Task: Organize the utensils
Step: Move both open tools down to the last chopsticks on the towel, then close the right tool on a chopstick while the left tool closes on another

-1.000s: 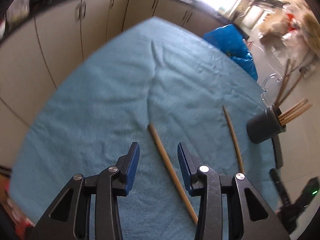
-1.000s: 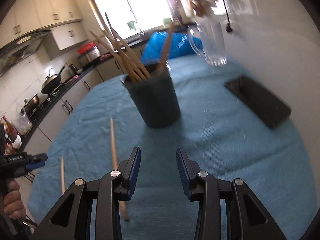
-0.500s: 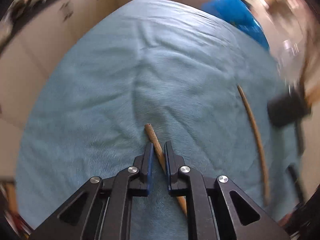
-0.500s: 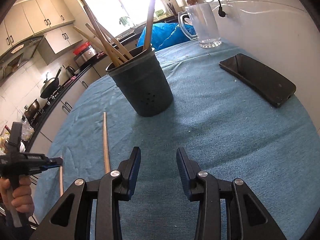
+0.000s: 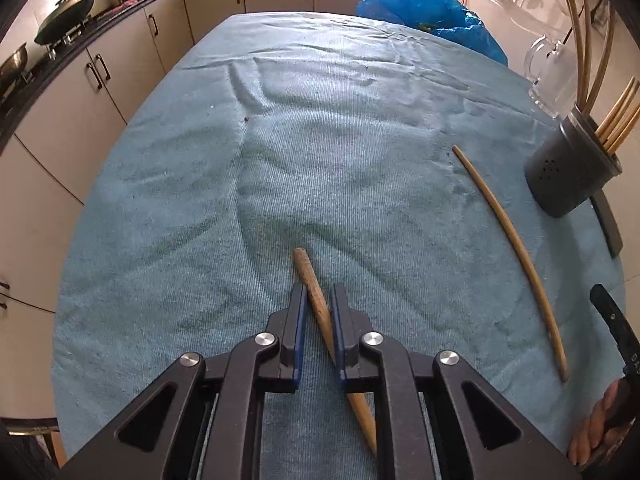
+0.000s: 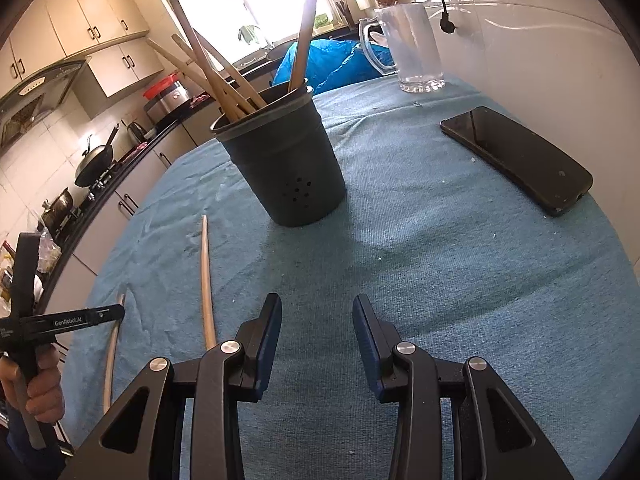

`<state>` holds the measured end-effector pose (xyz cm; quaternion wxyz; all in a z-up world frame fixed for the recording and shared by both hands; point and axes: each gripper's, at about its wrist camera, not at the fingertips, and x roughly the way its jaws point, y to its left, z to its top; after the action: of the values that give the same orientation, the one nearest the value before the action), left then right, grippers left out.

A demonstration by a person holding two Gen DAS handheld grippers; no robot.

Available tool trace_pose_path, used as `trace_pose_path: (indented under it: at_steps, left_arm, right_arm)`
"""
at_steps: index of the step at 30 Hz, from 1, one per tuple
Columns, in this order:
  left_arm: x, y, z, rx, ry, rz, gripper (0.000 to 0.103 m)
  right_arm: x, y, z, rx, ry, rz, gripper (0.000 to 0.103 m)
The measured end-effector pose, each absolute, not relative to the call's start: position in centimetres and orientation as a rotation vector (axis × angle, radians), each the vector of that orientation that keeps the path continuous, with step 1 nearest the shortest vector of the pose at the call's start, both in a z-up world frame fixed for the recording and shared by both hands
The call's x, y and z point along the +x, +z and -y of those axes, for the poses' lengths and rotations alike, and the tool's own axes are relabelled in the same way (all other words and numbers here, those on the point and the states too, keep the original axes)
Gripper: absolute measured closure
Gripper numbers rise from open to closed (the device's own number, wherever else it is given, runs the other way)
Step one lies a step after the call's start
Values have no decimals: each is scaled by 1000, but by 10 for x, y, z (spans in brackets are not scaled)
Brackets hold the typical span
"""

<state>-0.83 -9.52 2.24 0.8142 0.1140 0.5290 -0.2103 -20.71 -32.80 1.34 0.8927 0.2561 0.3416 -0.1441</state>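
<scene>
My left gripper (image 5: 318,300) is shut on a wooden chopstick (image 5: 310,276) whose far end sticks out past the fingertips above the blue cloth (image 5: 320,140). A second chopstick (image 5: 510,248) lies loose on the cloth to the right. A dark grey utensil holder (image 5: 572,172) with several chopsticks stands at the far right. In the right wrist view the holder (image 6: 288,168) stands just ahead and the loose chopstick (image 6: 206,280) lies to its left. My right gripper (image 6: 316,328) is open and empty above the cloth. The left gripper (image 6: 60,320) shows at the left edge with its chopstick (image 6: 112,352).
A black phone (image 6: 516,158) lies on the cloth at the right. A clear glass jug (image 6: 412,48) stands behind the holder, next to a blue plastic bag (image 5: 424,12). Kitchen cabinets (image 5: 120,64) and a stove with pans line the left side past the table edge.
My left gripper went from open around the chopstick to shut on it, then lifted and turned right toward the holder. My right gripper stayed open and drew back slightly.
</scene>
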Motion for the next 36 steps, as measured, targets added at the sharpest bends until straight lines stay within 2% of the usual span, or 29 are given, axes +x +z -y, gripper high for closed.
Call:
trace_pose_path:
  at_steps: [9, 19, 27, 32, 36]
  left_arm:
    - [-15, 22, 73, 182, -516, -1070, 93]
    - [-25, 17, 71, 165, -522, -970, 92]
    - [-32, 14, 74, 188, -508, -902, 92]
    - [-28, 14, 71, 156, -519, -906, 92]
    - [-28, 14, 71, 148, -521, -906, 92]
  right_arm:
    - [-193, 33, 322, 465, -257, -799, 63]
    - [-101, 69, 269, 311, -79, -907, 63]
    - [-30, 41, 260, 236, -84, -1041, 63]
    - [-3, 19, 259, 190, -98, -1106, 73]
    - [9, 13, 259, 162, -121, -1115, 74]
